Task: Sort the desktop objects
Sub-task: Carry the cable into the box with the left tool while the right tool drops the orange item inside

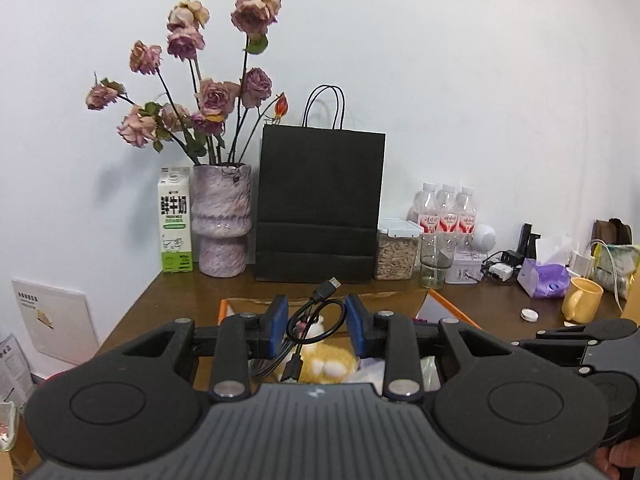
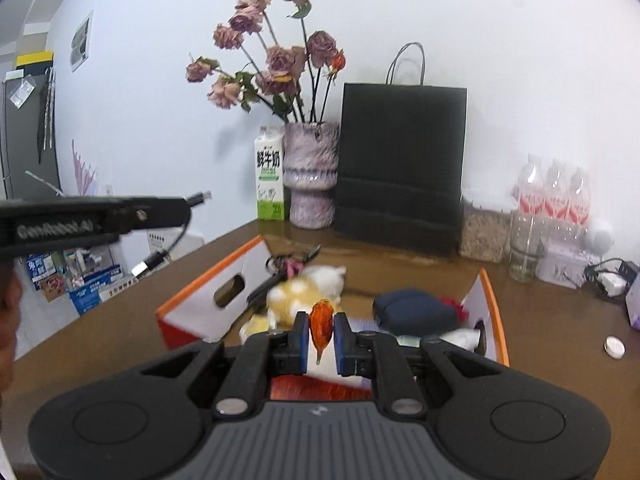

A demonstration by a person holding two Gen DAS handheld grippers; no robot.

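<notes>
Holding black coiled USB cable [image 1: 316, 316] between our left gripper [image 1: 317, 322] pads, though whether they actually clamp it we cannot tell | right gripper [image 2: 321, 334] clamped on orange translucent teardrop piece [image 2: 321, 326] | both above orange-rimmed cardboard box [image 2: 192, 300] holding yellow-white plush toy [image 2: 308, 292], on brown wooden table [image 2: 100, 332].

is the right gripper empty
No, the right gripper has its blue fingers closed on a small orange object above the open box.
</notes>
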